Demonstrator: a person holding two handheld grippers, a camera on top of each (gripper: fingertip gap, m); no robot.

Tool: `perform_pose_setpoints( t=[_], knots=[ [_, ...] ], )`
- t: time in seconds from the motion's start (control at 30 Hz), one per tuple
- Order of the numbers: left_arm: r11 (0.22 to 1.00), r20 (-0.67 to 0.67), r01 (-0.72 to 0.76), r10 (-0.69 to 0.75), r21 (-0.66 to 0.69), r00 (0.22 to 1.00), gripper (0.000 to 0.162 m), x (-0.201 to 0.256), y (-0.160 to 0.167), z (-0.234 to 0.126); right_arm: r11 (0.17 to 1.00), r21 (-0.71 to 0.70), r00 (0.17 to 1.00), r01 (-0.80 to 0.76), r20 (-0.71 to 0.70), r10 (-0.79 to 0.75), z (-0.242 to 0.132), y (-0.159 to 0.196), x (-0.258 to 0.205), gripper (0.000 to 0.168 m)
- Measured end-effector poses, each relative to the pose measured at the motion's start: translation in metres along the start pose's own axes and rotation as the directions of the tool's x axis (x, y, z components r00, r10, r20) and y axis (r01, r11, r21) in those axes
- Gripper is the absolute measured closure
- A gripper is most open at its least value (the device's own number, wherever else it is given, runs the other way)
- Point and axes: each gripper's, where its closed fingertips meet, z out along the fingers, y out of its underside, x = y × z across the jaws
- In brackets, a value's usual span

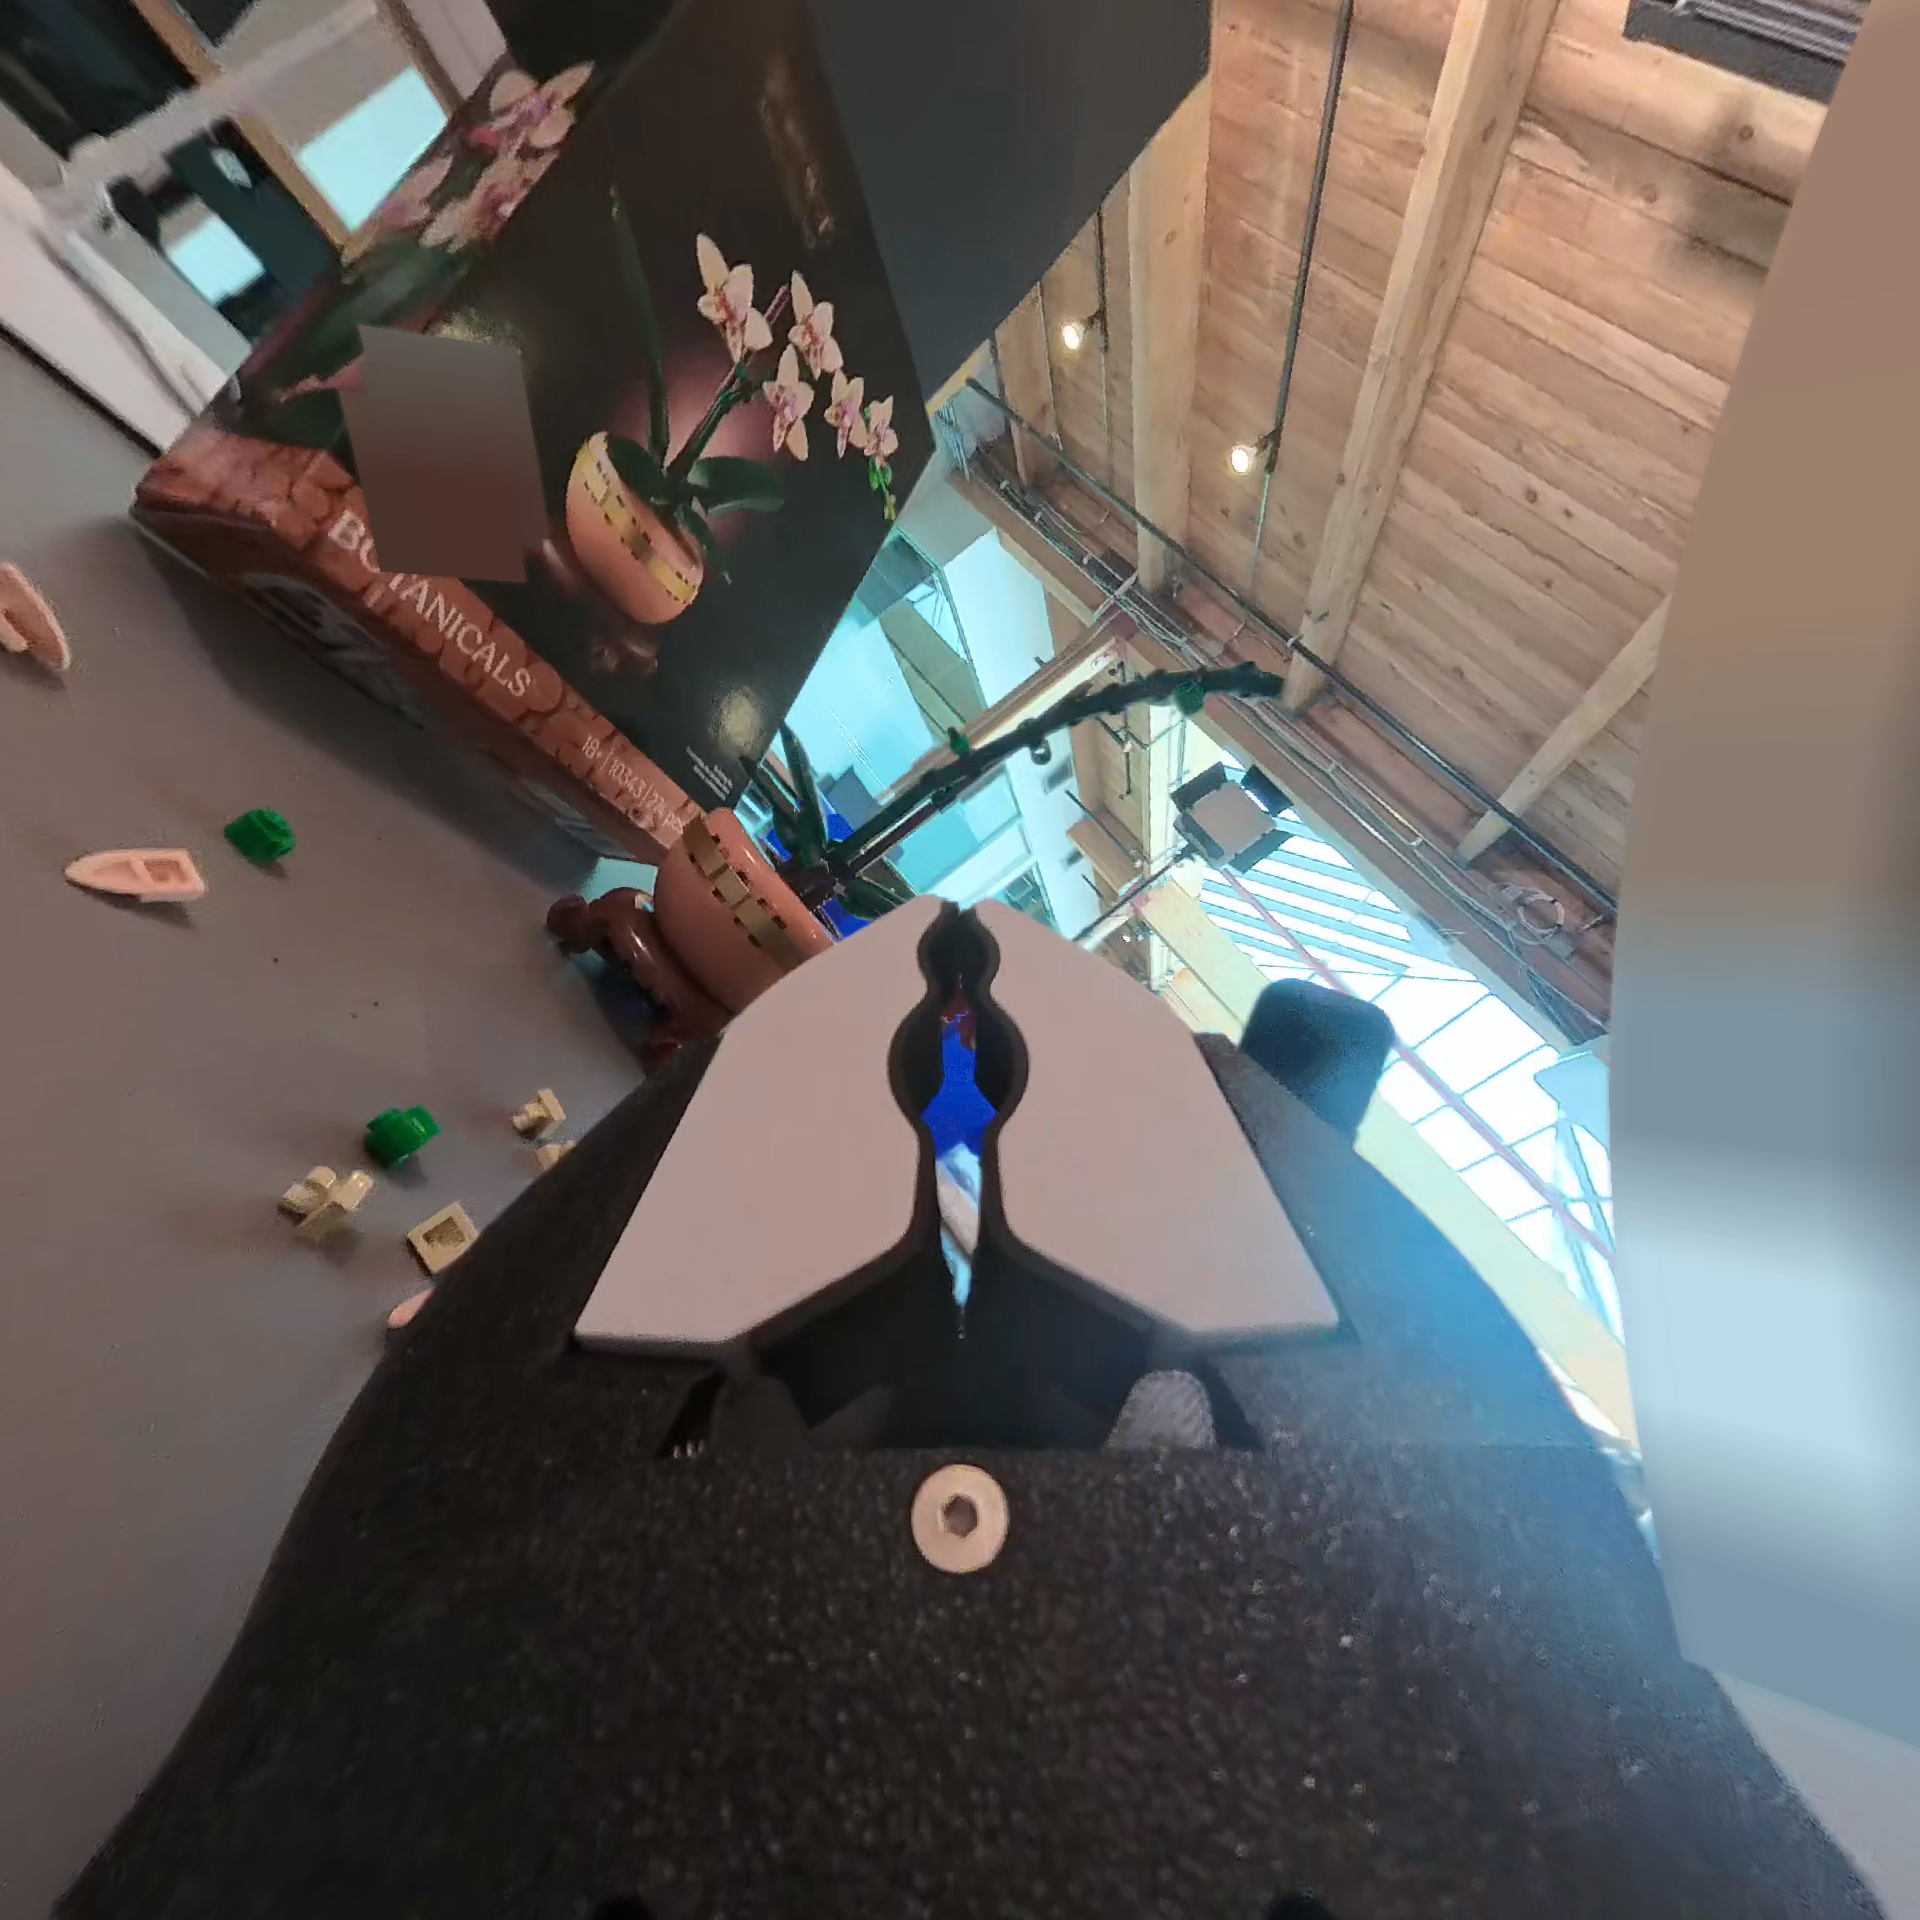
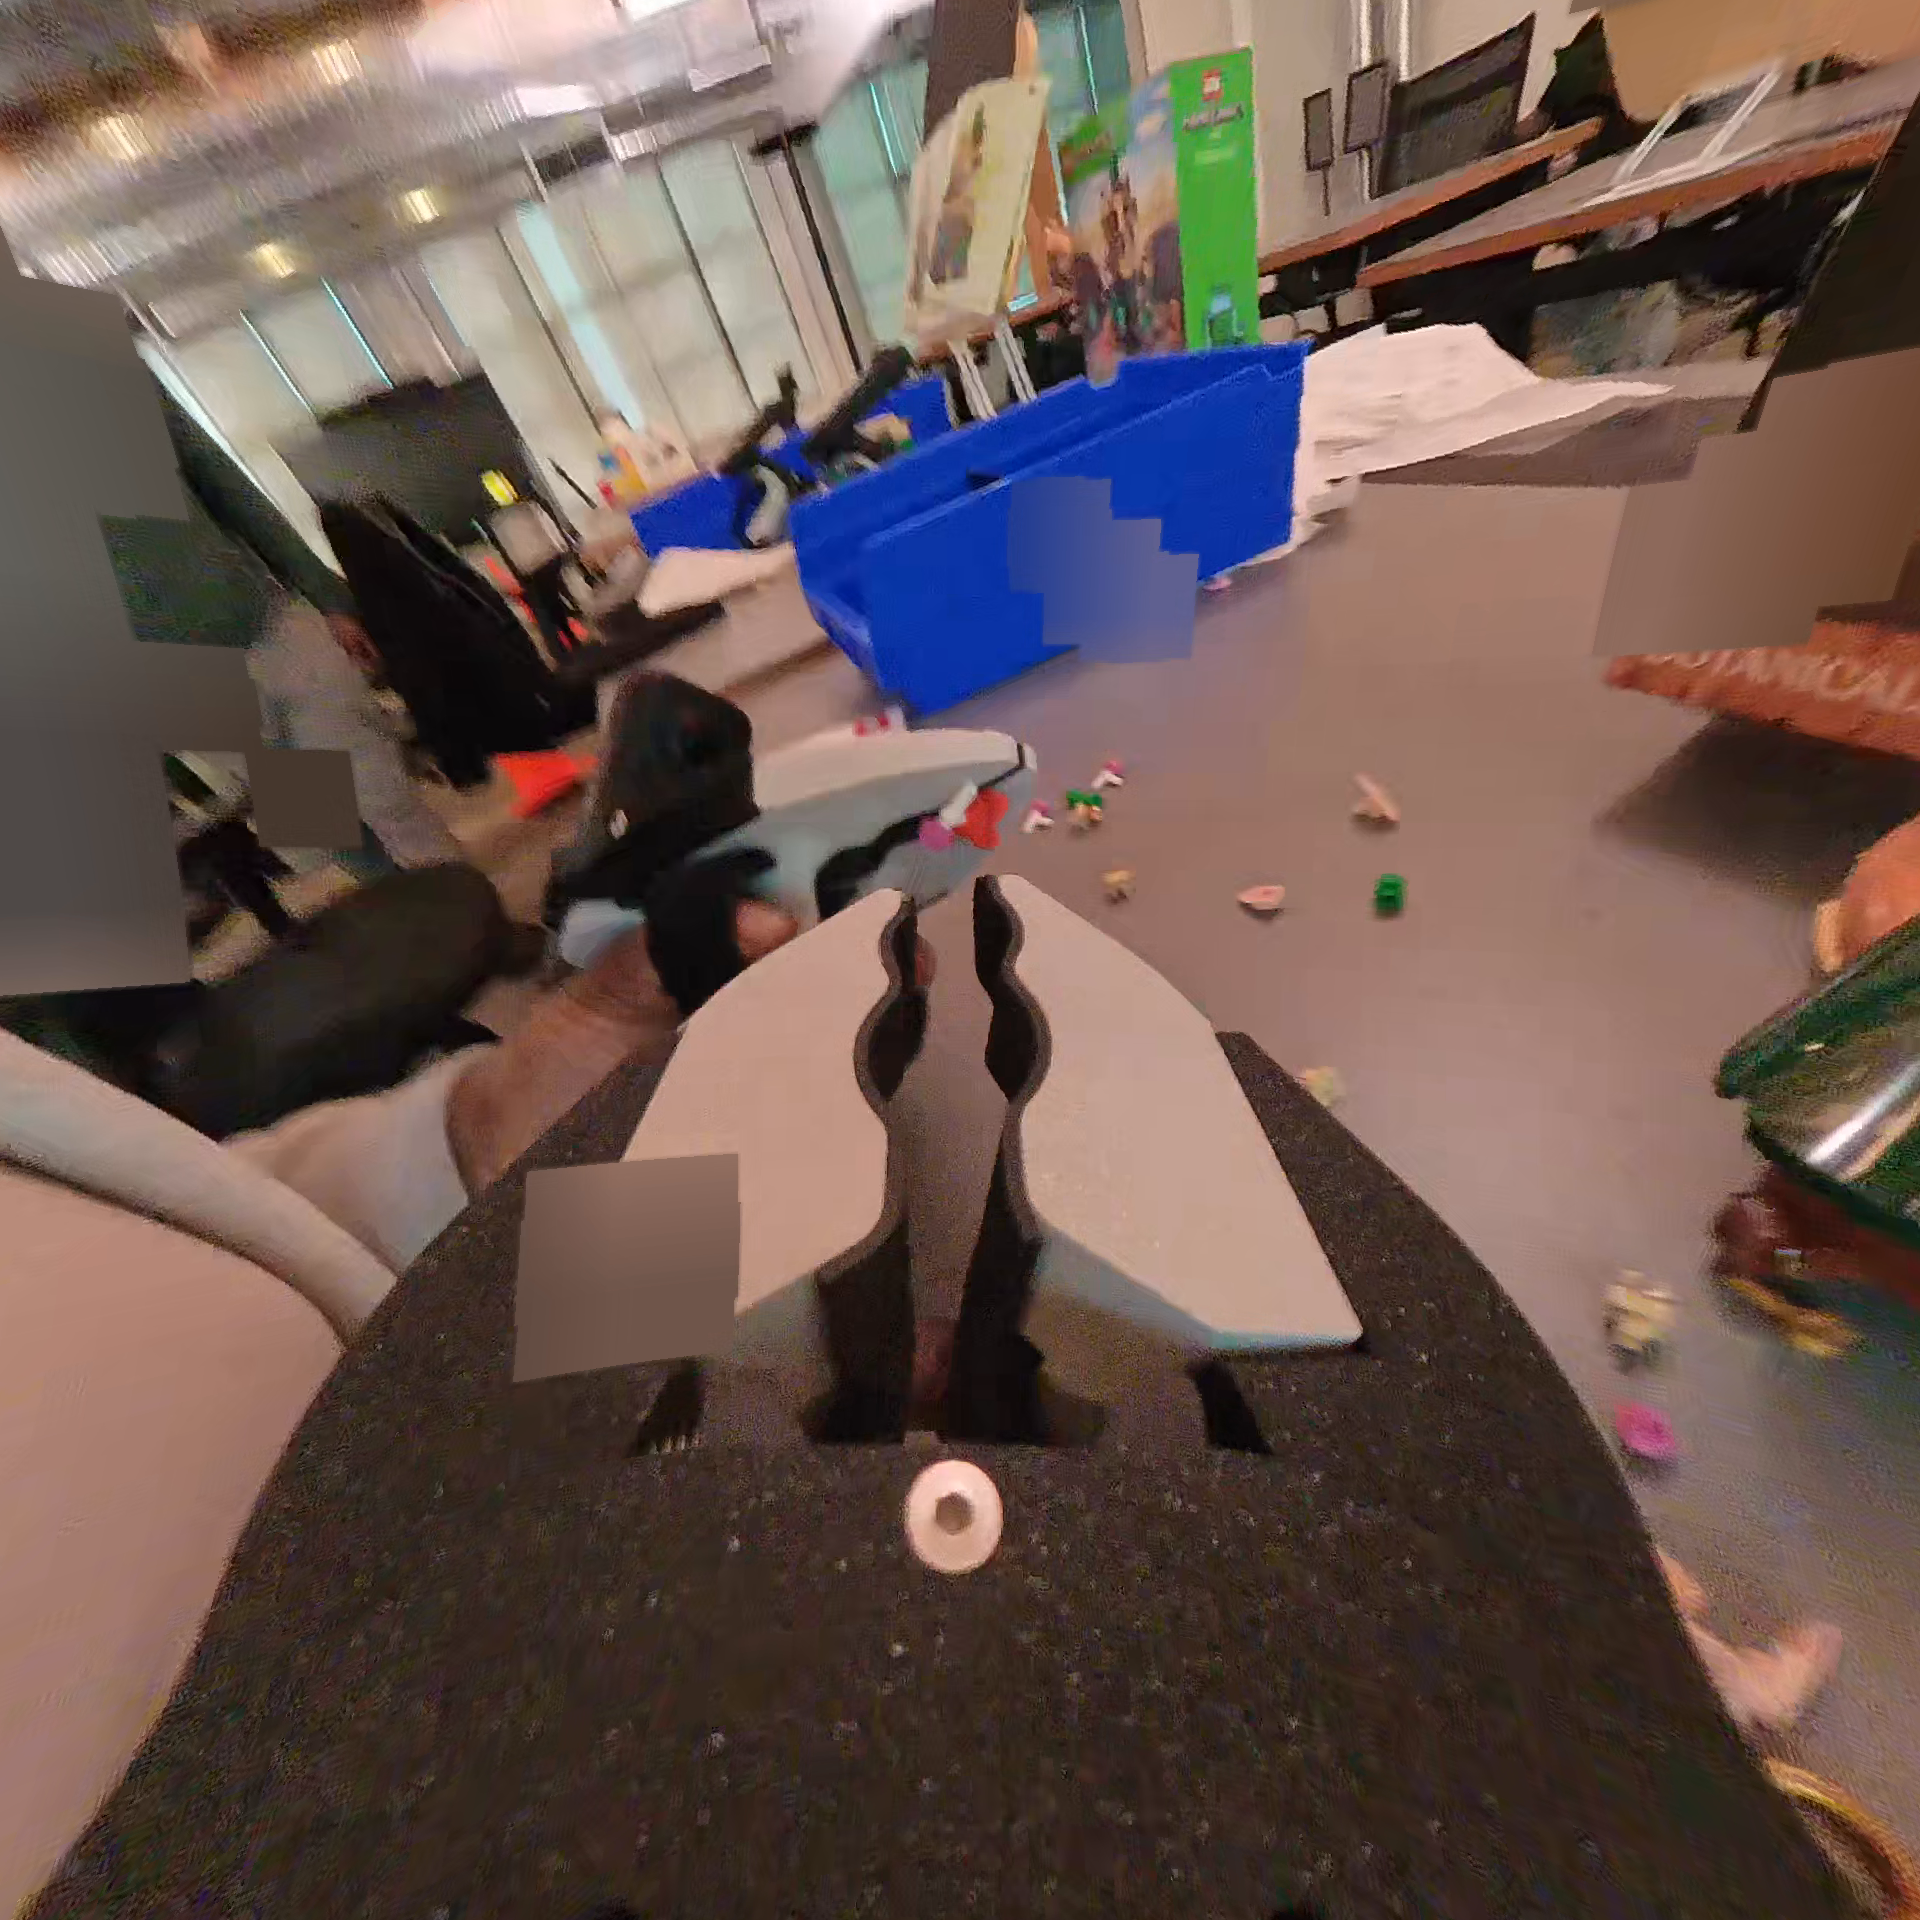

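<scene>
The left gripper (image 1: 958, 914) is pinched nearly closed on a small red brick piece (image 2: 982, 821) with a pink bit beside it, seen best from the right wrist view. The right gripper (image 2: 935, 896) stands narrowly parted with nothing between its fingers, above the grey tabletop (image 2: 1403, 1039).

Just past the left fingertips is a pink brick-built flower pot (image 1: 727, 914) with a dark bare stem (image 1: 1091, 712) arching out of it. Behind the pot stands the dark orchid-set box (image 1: 644, 416), with white lettering along its brown base. Green studs (image 1: 260, 834) and tan pieces (image 1: 327, 1200) lie scattered on the table, well apart. A blue bin (image 2: 1143, 468) sits at the table's far side.
</scene>
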Motion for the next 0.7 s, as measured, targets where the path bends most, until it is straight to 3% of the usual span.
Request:
perform_pose_setpoints(
  t=[0.07,0.37,0.6,0.7],
  knots=[
    [0.997,-0.008,-0.074,0.074,0.01,0.997,0.162,0.006,0.002,0.002,0.985,0.043,0.985,-0.166,0.045,0.164,0.007,-0.005,0.0,0.154],
    [0.936,0.063,-0.349,0.346,0.055,0.936,0.162,0.011,-0.002,0.003,0.977,-0.03,0.976,-0.212,0.053,0.213,0.018,0.002,-0.006,0.156],
    [0.854,0.066,-0.518,0.52,-0.045,0.852,0.162,0.016,0.016,0.01,0.983,-0.007,0.983,-0.182,0.003,0.182,0.019,0.001,0.002,0.162],
    [0.865,0.051,-0.499,0.502,-0.055,0.863,0.162,0.019,0.018,0.012,0.999,-0.01,0.998,-0.036,-0.046,0.036,0.016,0.002,0.001,0.163]
  ],
)
